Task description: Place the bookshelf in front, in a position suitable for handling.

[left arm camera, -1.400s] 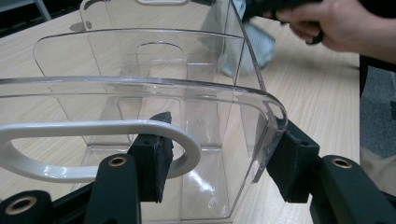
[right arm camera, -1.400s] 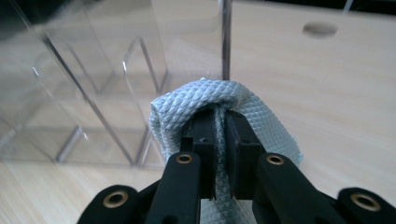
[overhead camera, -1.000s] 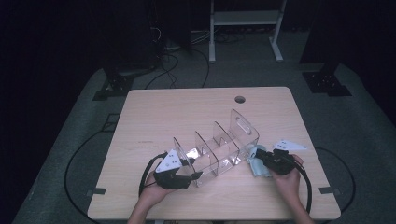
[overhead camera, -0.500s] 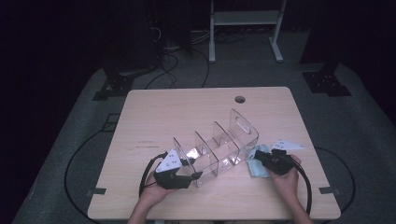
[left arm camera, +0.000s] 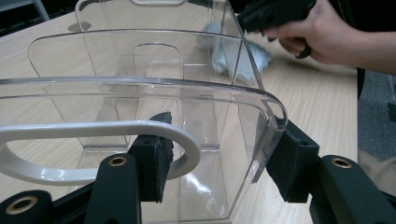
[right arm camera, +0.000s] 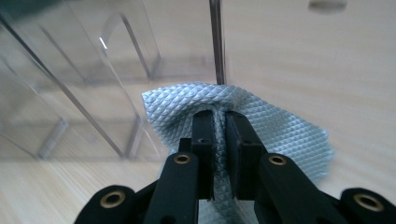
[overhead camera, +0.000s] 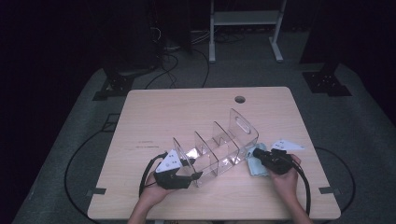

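A clear acrylic organizer point(overhead camera: 219, 144) with several dividers lies aslant on the wooden table point(overhead camera: 187, 112). My left gripper point(overhead camera: 189, 176) is shut on its near end wall point(left arm camera: 140, 98). One pad point(left arm camera: 156, 163) sits in the handle cut-out and the other at the wall's outer edge. My right gripper point(overhead camera: 254, 152) is shut on a pale blue textured cloth point(right arm camera: 280, 130). It holds the bunched cloth point(overhead camera: 254, 167) against the organizer's right side point(right arm camera: 93, 93) down on the tabletop. The left gripper view shows the cloth point(left arm camera: 261, 53) through the acrylic, with the person's hand point(left arm camera: 322, 32) on the right gripper behind it.
A round cable hole point(overhead camera: 240, 99) sits near the table's far edge. Beyond the table stand a white frame point(overhead camera: 243, 28) and black stand bases point(overhead camera: 327, 81) on the grey floor, with cables point(overhead camera: 173, 60) running between them.
My right gripper and the cloth have shifted slightly left toward the organizer. The left gripper and the organizer have stayed put.
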The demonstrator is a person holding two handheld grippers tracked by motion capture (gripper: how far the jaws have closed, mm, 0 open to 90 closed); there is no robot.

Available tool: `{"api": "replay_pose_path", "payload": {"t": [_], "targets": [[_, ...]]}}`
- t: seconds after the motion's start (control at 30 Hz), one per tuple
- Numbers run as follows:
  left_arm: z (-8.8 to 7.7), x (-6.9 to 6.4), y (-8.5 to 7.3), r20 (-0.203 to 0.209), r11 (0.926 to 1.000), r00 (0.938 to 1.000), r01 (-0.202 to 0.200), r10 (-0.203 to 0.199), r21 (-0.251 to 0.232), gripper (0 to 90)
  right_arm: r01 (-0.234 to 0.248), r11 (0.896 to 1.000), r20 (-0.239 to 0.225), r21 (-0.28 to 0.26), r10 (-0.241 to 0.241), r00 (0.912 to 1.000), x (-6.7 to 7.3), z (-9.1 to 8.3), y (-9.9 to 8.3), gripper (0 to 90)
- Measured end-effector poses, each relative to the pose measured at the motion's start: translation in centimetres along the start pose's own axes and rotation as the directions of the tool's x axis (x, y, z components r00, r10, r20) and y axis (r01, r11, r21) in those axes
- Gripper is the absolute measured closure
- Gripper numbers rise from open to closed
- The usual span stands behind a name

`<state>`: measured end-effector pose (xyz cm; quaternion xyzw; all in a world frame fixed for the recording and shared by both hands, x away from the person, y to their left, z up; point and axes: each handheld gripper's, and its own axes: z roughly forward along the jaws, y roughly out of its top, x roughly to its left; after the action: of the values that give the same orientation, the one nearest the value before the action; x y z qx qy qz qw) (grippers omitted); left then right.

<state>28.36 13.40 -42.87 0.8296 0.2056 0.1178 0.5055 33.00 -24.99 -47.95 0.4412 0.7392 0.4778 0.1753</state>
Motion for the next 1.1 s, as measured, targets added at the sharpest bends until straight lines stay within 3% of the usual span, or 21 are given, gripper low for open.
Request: {"api": "replay_pose_path", "payload": {"t": [0.03, 0.13, 0.23, 0.33, 0.5, 0.63, 0.67, 0.73, 0.8, 0.97, 1.1], "targets": [[0.0, 0.0, 0.0, 0.001, 1.0000, 1.0000, 0.000, 0.000, 0.000, 45.8, 0.001, 1.000, -0.001, -0.018, -0.001, 1.0000, 0.0, -0.2, 0.2, 81.8], [0.0, 0.0, 0.0, 0.002, 1.0000, 1.0000, 0.000, 0.000, 0.001, 45.8, 0.003, 1.000, 0.006, 0.003, -0.003, 1.0000, 0.0, 0.0, 0.0, 81.8], [0.0, 0.0, 0.0, -0.001, 1.0000, 1.0000, 0.000, 0.000, 0.002, 45.8, -0.008, 0.995, 0.015, 0.097, 0.007, 0.9999, -0.4, 1.5, -1.2, 81.6], [0.0, 0.0, 0.0, -0.001, 1.0000, 1.0000, 0.002, -0.002, 0.000, 45.8, -0.018, 0.994, 0.016, 0.109, 0.017, 0.9997, -0.4, 1.6, -1.3, 81.6], [0.1, 0.0, 0.0, -0.001, 1.0000, 1.0000, 0.004, -0.004, 0.000, 45.8, 0.016, 1.000, -0.061, -0.018, -0.017, 0.9980, 1.5, -1.5, 0.6, 81.7], [0.1, -0.1, 0.1, -0.005, 1.0000, 1.0000, 0.005, -0.005, 0.000, 45.8, 0.085, 0.990, -0.093, -0.112, -0.096, 0.9911, 4.2, -2.8, 2.3, 81.8], [0.1, -0.1, 0.1, -0.005, 1.0000, 1.0000, 0.005, -0.005, 0.000, 45.8, 0.085, 0.990, -0.093, -0.112, -0.096, 0.9911, 4.2, -2.8, 2.3, 81.8], [0.2, -0.2, 0.1, -0.005, 1.0000, 1.0000, 0.007, -0.007, 0.000, 45.8, 0.119, 0.984, -0.099, -0.132, -0.132, 0.9863, 5.5, -2.5, 2.6, 82.0], [0.3, -0.2, 0.1, -0.004, 0.9999, 0.9999, 0.011, -0.011, -0.004, 45.9, 0.111, 0.986, -0.107, -0.128, -0.125, 0.9863, 5.6, -2.0, 2.3, 82.2], [0.3, -0.2, 0.1, 0.003, 0.9999, 0.9999, 0.011, -0.011, -0.003, 45.9, 0.120, 0.991, -0.108, -0.055, -0.125, 0.9862, 5.4, -0.6, 0.9, 82.2], [0.3, -0.2, 0.1, 0.005, 0.9999, 0.9999, 0.011, -0.011, -0.005, 45.9, 0.117, 0.988, -0.103, -0.100, -0.128, 0.9865, 5.7, -1.4, 1.6, 82.2]]}}
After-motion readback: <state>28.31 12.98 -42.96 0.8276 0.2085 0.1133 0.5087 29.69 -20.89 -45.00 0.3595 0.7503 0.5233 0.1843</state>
